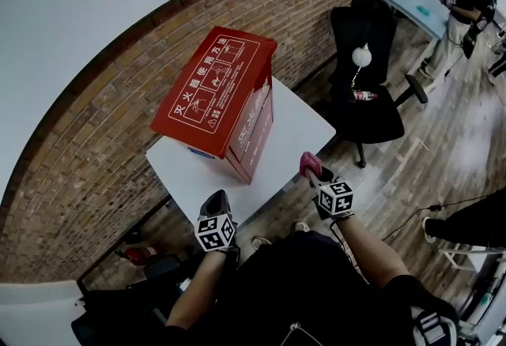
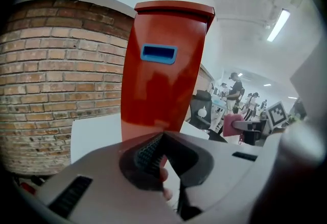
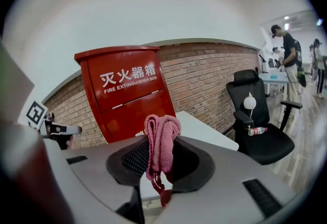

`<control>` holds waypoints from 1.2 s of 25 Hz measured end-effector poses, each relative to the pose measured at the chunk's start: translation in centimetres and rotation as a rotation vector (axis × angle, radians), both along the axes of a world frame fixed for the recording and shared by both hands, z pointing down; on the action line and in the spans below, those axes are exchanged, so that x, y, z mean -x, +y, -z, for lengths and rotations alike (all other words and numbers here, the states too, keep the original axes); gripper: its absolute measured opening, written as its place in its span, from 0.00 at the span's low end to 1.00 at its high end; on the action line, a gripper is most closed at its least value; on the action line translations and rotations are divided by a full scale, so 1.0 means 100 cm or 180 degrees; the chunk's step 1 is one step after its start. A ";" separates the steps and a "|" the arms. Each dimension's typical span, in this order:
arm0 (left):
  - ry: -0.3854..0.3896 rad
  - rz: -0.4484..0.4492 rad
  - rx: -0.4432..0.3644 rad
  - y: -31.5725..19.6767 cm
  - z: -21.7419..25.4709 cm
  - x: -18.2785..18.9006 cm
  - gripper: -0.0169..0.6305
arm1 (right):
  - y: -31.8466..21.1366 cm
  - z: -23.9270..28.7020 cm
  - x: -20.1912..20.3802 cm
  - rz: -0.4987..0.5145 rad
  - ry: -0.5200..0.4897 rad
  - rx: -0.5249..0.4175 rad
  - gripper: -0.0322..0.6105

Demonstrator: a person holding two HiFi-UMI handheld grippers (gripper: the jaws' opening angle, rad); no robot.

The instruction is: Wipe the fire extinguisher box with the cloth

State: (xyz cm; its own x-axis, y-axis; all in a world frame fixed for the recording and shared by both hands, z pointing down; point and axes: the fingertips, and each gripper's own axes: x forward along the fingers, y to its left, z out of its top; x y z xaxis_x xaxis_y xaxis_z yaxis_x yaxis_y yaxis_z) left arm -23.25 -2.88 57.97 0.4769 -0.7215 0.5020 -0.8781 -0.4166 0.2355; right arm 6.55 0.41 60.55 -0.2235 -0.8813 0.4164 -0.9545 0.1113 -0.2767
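The red fire extinguisher box (image 1: 225, 95) stands on a small white table (image 1: 296, 131) against the brick wall, and its white-printed lid faces up. My right gripper (image 1: 311, 168) hovers off the table's near right edge, shut on a bunched pink cloth (image 1: 308, 163). In the right gripper view the cloth (image 3: 161, 141) sticks up between the jaws, with the box (image 3: 127, 95) ahead and apart from it. My left gripper (image 1: 215, 202) is at the table's near left edge. Its jaws meet with nothing in them (image 2: 162, 138), and the box's side (image 2: 166, 64) is close ahead.
A black office chair (image 1: 368, 76) with a bottle on its seat stands right of the table. A red extinguisher (image 1: 142, 255) lies on the floor under the table's left side. Several people stand at a desk (image 1: 411, 1) far right. A cable crosses the wooden floor.
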 end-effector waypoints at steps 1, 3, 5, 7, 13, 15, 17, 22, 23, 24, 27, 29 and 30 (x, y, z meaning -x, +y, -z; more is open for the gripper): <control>-0.0011 -0.0013 -0.0010 -0.002 0.009 -0.002 0.07 | -0.006 0.006 -0.001 -0.0069 -0.0116 -0.0017 0.22; -0.0020 -0.0071 -0.0084 -0.004 0.031 -0.008 0.07 | -0.020 0.023 -0.006 -0.0197 -0.0324 -0.0090 0.22; 0.0004 -0.0138 -0.0185 -0.006 0.056 -0.015 0.07 | -0.036 0.046 -0.008 -0.0271 -0.0516 -0.0194 0.22; 0.0055 -0.0195 -0.0265 -0.008 0.080 -0.021 0.07 | -0.054 0.073 -0.008 -0.0294 -0.0750 -0.0311 0.22; 0.0177 -0.0283 -0.0484 -0.005 0.123 -0.034 0.07 | -0.112 0.147 -0.011 -0.0248 -0.2029 -0.0537 0.22; 0.0188 -0.0273 -0.0556 -0.002 0.128 -0.038 0.07 | -0.132 0.169 -0.011 -0.0166 -0.2392 -0.0557 0.22; 0.0202 -0.0222 -0.0561 -0.001 0.128 -0.041 0.07 | -0.155 0.186 -0.013 -0.0081 -0.2644 -0.0560 0.22; 0.0166 -0.0069 -0.0521 0.000 0.127 -0.053 0.07 | -0.201 0.208 -0.013 0.0153 -0.3168 -0.0445 0.22; 0.0158 -0.0029 -0.0520 0.000 0.127 -0.055 0.07 | -0.208 0.210 -0.013 0.0200 -0.3243 -0.0409 0.22; 0.0148 0.0008 -0.0523 0.000 0.128 -0.058 0.07 | -0.215 0.211 -0.012 0.0256 -0.3306 -0.0373 0.22; 0.0090 0.0112 -0.0541 -0.002 0.130 -0.064 0.07 | -0.233 0.211 -0.011 0.0471 -0.3429 -0.0215 0.22; 0.0072 0.0201 -0.0522 -0.004 0.127 -0.067 0.07 | -0.242 0.210 -0.010 0.0631 -0.3534 -0.0089 0.22; 0.0062 0.0248 -0.0507 -0.004 0.124 -0.068 0.07 | -0.245 0.209 -0.010 0.0710 -0.3596 -0.0031 0.22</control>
State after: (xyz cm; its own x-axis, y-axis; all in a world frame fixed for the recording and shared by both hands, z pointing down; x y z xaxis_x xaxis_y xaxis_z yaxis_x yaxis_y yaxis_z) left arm -16.42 -3.26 45.57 0.4250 -0.8263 0.3696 -0.9051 -0.3809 0.1893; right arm 7.59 -24.08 39.62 -0.6160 -0.7774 -0.1274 -0.1214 0.2534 -0.9597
